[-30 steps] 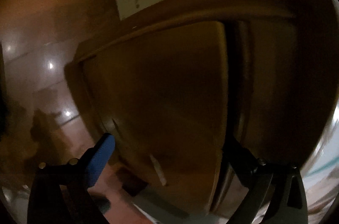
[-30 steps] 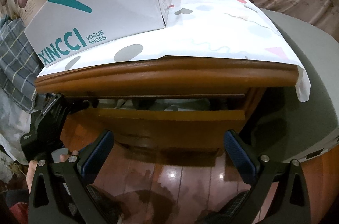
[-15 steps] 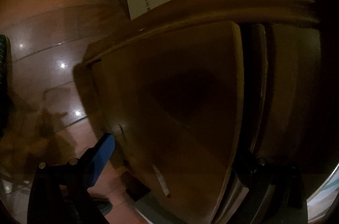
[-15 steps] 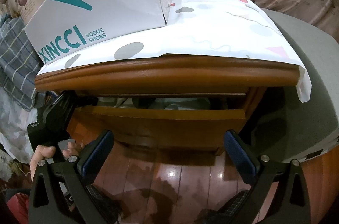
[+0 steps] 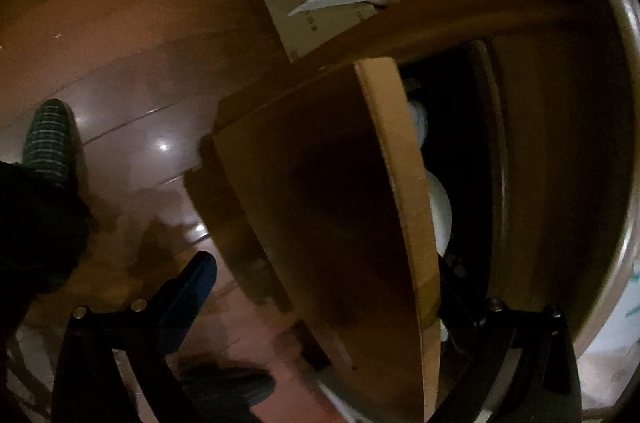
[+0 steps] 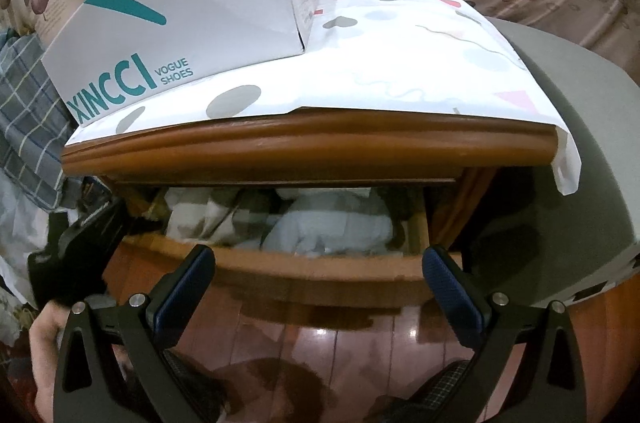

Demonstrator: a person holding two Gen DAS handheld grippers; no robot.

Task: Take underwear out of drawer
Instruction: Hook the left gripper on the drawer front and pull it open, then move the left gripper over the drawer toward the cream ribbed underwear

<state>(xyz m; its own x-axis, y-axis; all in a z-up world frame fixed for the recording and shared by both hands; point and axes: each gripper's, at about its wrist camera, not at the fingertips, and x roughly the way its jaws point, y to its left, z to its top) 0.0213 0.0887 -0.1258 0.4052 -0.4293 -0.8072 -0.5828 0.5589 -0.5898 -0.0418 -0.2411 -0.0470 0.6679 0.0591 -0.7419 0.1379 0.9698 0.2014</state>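
Underwear [image 6: 332,223] sits inside the drawer [image 6: 312,269], under the shoebox [image 6: 180,23]. Your right tongs [image 6: 318,297] hang wide open, empty; left tongs [image 5: 320,287] straddle the drawer front, could slip off.

The left tongs [image 5: 324,287] stood with jaws spread wide, one blue-padded finger out in the open and the other mostly hidden in shadow. The right tongs [image 6: 318,275] hung level with jaws wide apart, gripping nothing. A bare hand [image 6: 46,327] held the left tool's handle.
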